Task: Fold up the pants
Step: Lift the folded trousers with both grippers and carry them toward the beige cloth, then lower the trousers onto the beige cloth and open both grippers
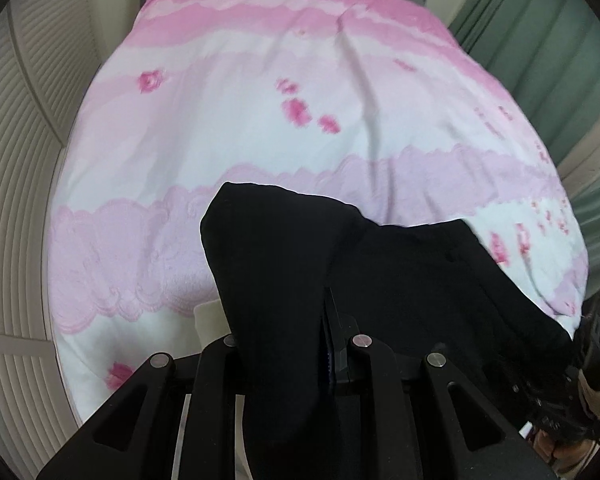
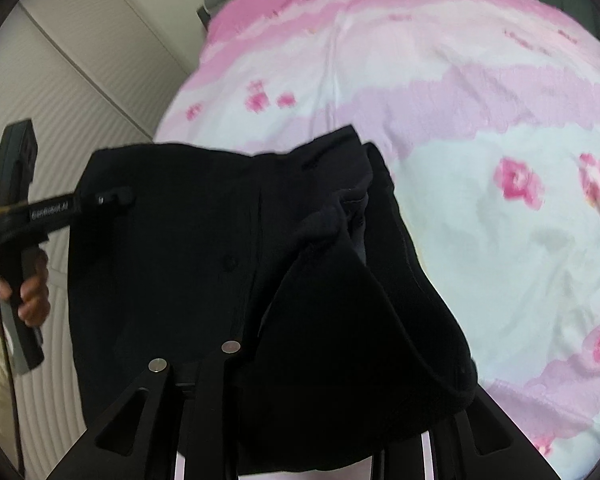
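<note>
The black pants (image 1: 400, 280) hang in the air above the pink and white bed, stretched between both grippers. My left gripper (image 1: 300, 320) is shut on the pants' fabric, which drapes over its fingers and hides the tips. In the right wrist view the pants (image 2: 204, 248) spread wide, with a seam and button showing. My right gripper (image 2: 300, 344) is shut on the bunched fabric, which covers its right finger. The left gripper (image 2: 112, 198) also shows there, clamped on the pants' upper left edge, held by a hand.
The bed cover (image 1: 300, 112) is pink and white with red flowers and fills most of both views. A slatted white wall (image 1: 16, 200) runs along the left. A green curtain (image 1: 548, 28) hangs at the right. The right hand-held gripper (image 1: 580, 392) shows at the lower right.
</note>
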The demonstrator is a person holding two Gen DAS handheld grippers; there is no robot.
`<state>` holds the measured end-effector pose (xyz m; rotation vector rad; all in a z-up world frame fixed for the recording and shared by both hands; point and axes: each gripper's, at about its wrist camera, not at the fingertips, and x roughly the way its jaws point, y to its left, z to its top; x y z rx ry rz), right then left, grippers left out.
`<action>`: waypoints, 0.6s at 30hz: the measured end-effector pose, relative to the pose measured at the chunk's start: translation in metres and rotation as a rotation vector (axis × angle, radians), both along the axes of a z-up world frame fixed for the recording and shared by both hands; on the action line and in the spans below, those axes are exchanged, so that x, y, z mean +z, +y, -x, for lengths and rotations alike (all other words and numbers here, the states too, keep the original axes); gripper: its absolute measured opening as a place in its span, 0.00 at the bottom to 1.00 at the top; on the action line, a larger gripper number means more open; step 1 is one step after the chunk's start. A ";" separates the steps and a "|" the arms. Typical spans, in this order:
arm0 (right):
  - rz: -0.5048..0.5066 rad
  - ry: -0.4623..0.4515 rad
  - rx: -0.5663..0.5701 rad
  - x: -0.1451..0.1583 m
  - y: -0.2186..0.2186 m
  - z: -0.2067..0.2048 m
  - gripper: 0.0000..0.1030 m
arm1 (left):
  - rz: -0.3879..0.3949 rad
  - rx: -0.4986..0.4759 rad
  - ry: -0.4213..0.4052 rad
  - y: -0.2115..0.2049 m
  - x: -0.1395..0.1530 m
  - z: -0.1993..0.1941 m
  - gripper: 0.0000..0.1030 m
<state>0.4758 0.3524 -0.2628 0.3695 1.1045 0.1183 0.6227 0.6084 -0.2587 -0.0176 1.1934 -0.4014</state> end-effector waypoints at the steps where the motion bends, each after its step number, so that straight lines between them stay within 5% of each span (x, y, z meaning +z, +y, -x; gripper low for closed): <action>1: -0.005 0.019 0.004 -0.007 0.000 0.001 0.28 | -0.005 0.008 0.015 0.003 -0.009 -0.001 0.21; 8: -0.034 0.058 -0.003 -0.017 -0.007 0.010 0.42 | -0.085 0.042 0.013 0.016 -0.029 0.003 0.51; 11: -0.034 0.081 -0.022 -0.015 -0.013 0.016 0.47 | -0.182 0.047 -0.053 0.014 -0.020 0.018 0.53; 18: -0.054 0.111 -0.044 -0.012 -0.034 0.032 0.54 | -0.227 0.082 -0.121 0.018 0.006 0.080 0.58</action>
